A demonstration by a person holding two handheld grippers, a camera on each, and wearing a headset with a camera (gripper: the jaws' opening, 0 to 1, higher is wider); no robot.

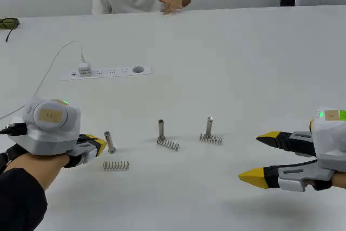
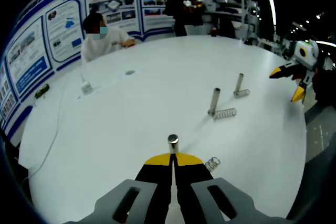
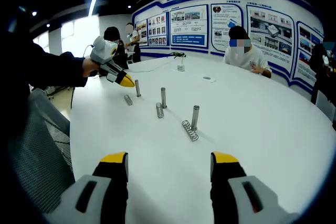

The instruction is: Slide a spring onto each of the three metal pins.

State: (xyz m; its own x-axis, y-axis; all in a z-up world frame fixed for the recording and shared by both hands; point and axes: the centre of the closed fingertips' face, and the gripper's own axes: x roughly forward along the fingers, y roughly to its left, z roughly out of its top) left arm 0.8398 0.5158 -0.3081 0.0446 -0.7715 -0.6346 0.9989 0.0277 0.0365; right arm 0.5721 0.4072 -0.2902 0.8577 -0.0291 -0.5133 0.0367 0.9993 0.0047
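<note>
Three pins stand upright in a row on the table: left pin, middle pin and right pin. A spring lies flat on the near side of each: left spring, middle spring, right spring. The left gripper, jaws pressed together and empty, points its tips just left of the left pin, while the right gripper, jaws wide and empty, hovers well right of the right pin.
</note>
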